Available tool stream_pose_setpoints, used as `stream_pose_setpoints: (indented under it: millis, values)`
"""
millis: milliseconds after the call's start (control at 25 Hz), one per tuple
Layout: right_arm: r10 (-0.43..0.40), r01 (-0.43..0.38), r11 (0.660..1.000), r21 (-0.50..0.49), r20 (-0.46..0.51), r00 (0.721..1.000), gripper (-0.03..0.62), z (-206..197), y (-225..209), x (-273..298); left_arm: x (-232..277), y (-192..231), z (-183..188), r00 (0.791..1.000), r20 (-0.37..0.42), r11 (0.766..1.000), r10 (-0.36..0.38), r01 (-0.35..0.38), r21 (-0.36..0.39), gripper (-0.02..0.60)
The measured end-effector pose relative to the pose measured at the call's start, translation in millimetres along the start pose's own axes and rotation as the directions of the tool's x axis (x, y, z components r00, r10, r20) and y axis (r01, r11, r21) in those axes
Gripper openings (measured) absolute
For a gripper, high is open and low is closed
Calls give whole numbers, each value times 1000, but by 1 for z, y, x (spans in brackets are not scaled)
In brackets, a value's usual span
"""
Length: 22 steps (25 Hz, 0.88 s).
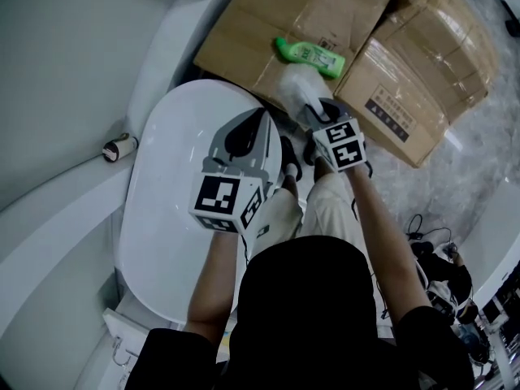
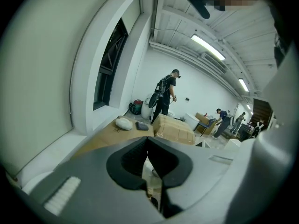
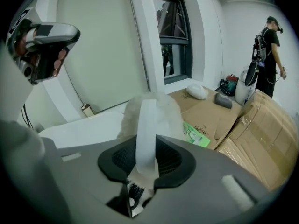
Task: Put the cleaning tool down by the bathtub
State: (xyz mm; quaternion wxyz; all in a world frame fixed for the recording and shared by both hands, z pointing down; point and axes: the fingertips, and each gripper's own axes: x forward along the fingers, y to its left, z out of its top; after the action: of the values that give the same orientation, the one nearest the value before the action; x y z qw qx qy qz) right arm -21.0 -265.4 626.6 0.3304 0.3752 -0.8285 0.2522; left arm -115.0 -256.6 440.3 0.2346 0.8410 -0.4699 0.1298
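The cleaning tool (image 3: 150, 115) is a fluffy white pad with a white strap handle. My right gripper (image 3: 148, 143) is shut on that handle, and the fluff sticks out past the jaws. In the head view the cleaning tool (image 1: 295, 86) hangs over the gap between the white oval bathtub (image 1: 166, 193) and the cardboard, held up by the right gripper (image 1: 315, 110). My left gripper (image 1: 253, 120) hovers over the tub's far end. In the left gripper view, the left gripper (image 2: 147, 141) is shut with nothing between its pads.
Flattened and taped cardboard boxes (image 1: 406, 63) lie beyond the tub, with a green bottle (image 1: 309, 54) on them. A small roll (image 1: 119, 147) sits on the white ledge left of the tub. A person (image 2: 164, 97) with a backpack stands further off.
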Motion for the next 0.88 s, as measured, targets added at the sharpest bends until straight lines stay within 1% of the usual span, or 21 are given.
stream_pose_setpoints:
  millis: [160,320,440,600,880]
  values:
    - [-4,4,1000,0,-11,1000,95,-8,-7,17,2,6,-9,1000,-13,1000,15,-15,-10,-2]
    - [5,-5,1000,6,-22,1000,97,-21,-25,58,29,24,-29,999,-30,999,25,-26,-20,-2]
    - [23,-22,1000,22,-45,999,97,-31,-26,78,38,33,-42,998,-46,999,36,-37,-27,-2]
    - [32,-30,999,30,-52,998,97,-33,-23,85,37,34,-43,998,-49,998,43,-45,-32,-2]
    - [38,-37,999,13,-80,996,97,-36,-20,89,31,30,-37,998,-50,999,42,-44,-32,-2]
